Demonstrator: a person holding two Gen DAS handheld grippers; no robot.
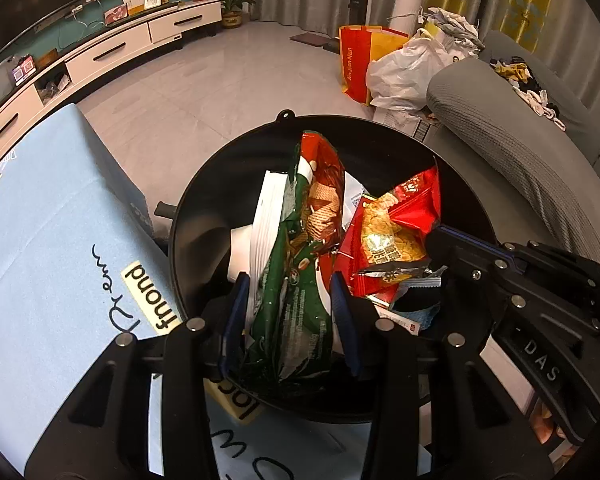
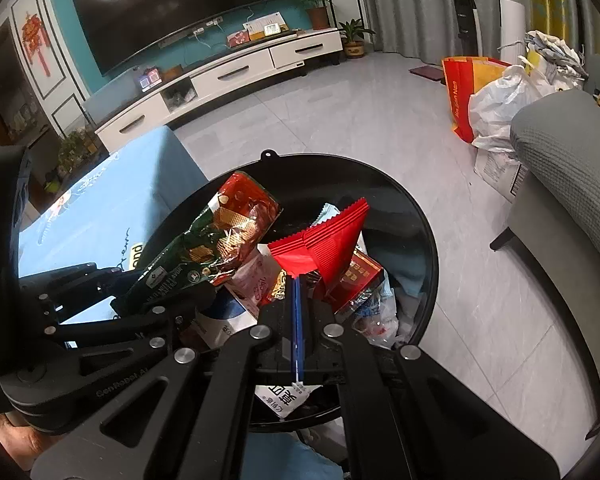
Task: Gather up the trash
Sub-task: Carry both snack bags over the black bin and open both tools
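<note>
Both hand-held grippers hang over the round black bin (image 1: 204, 200), tilted down into its mouth. My left gripper (image 1: 290, 312) has its blue pads (image 1: 236, 308) on either side of a crinkled green and red foil snack bag (image 1: 300, 248). The bag fills the gap between them and stands up ahead of the fingertips, its red top leaning toward the bin's far rim. The jaws are partly spread, and I judge the pads are pressing the foil, though how firmly I cannot tell.

My right gripper (image 2: 296, 280) is pressed together, pinching the corner of a red zigzag-edged foil wrapper (image 2: 328, 236) right at its fingertips. The wrapper fans up and away from it, above the pile of packets already in the bin.

So both pieces of trash are over the bin, held rather than dropped, and letting go looks like the step in hand.

What worries me:
- The green bag is tall and springy. If I open the left jaws while it leans outward, it could tip over the rim toward the pale blue cloth-covered table (image 1: 48, 240) at the left gripper's left side.
- The red wrapper is light and flat. Released this high above the heap, it may slide off the pile instead of settling.
- The two grippers sit close together; the right one's black frame (image 1: 520, 280) is just right of the left fingertips. Any sideways swing could knock them together or catch a wrapper between them.
- The bin looks nearly full, so pushing down could spill packets.
</note>
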